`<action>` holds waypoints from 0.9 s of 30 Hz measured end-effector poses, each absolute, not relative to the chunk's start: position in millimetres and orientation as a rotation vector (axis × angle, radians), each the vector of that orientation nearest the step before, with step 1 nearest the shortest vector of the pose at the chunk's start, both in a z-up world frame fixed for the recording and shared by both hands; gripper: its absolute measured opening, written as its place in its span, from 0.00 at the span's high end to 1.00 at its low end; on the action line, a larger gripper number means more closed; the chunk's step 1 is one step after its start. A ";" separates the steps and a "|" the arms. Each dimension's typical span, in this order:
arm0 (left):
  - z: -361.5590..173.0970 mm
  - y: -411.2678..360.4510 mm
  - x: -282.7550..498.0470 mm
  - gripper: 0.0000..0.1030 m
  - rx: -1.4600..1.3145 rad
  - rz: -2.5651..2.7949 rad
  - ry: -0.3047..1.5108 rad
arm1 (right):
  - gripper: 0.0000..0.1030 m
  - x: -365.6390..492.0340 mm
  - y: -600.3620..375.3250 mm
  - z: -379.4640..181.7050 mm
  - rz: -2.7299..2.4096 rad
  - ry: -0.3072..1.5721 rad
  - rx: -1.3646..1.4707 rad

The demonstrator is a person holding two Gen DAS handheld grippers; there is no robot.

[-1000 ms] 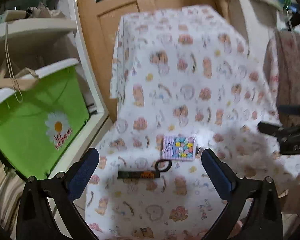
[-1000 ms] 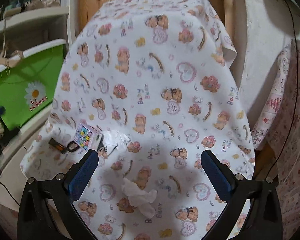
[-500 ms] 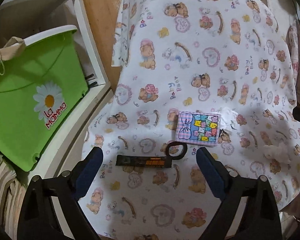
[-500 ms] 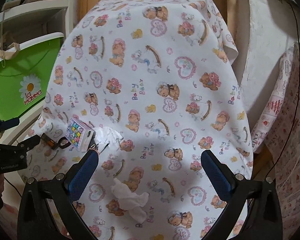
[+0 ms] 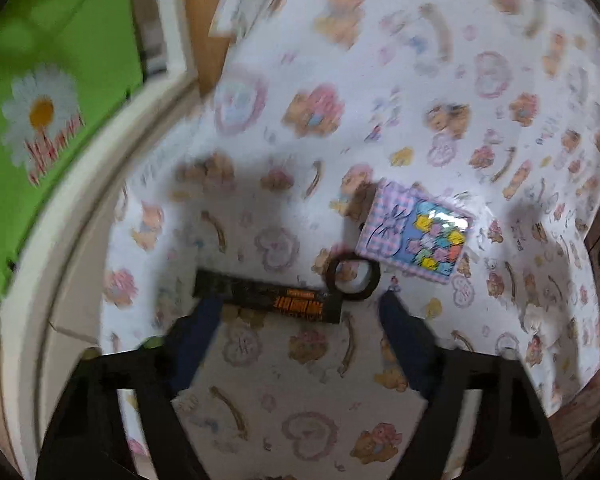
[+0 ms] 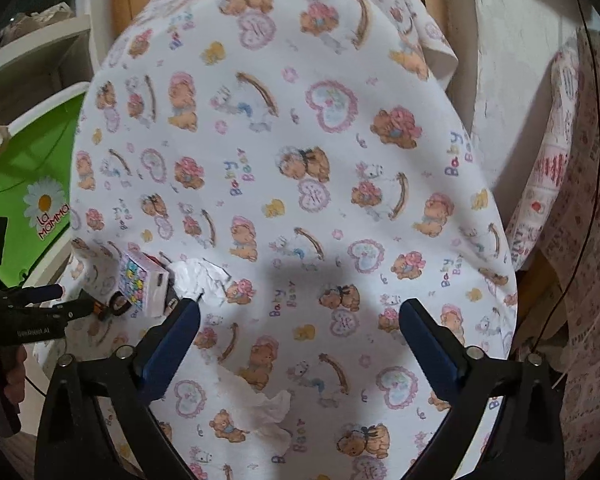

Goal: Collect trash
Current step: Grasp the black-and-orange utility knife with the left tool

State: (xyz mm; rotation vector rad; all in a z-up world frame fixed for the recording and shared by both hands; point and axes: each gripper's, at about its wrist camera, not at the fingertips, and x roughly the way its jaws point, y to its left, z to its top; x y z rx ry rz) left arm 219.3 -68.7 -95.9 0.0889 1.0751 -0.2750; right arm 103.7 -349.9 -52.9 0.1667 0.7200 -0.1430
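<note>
A long black wrapper with orange print (image 5: 266, 297) lies on the bear-print cloth (image 5: 380, 120), with a black ring (image 5: 353, 276) at its right end. My left gripper (image 5: 300, 302) points down over it, its jaws closing; the wrapper sits between the fingers, and the right pad stands off it. A small pink checked box (image 5: 414, 236) rests just beyond. In the right wrist view, one crumpled white tissue (image 6: 198, 276) lies against that box (image 6: 144, 284) and another tissue (image 6: 276, 412) lies near my open right gripper (image 6: 299, 306), which holds nothing. The left gripper (image 6: 76, 299) shows at the left.
A green bin with a daisy logo (image 5: 52, 120) stands left of the covered table, behind a white frame (image 5: 100, 184). The cloth's edge drops off at the left and right. More patterned fabric (image 6: 572, 240) hangs at the right, and a white wall (image 6: 520, 40) rises behind.
My left gripper has dropped and tilted down toward the black wrapper, its fingers narrowing around it. The right gripper has drifted a little forward over the cloth.
</note>
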 end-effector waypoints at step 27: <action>-119.4 -39.7 226.0 0.94 -0.036 -0.151 1.120 | 0.05 98.8 -345.3 -57.3 -0.184 0.753 0.119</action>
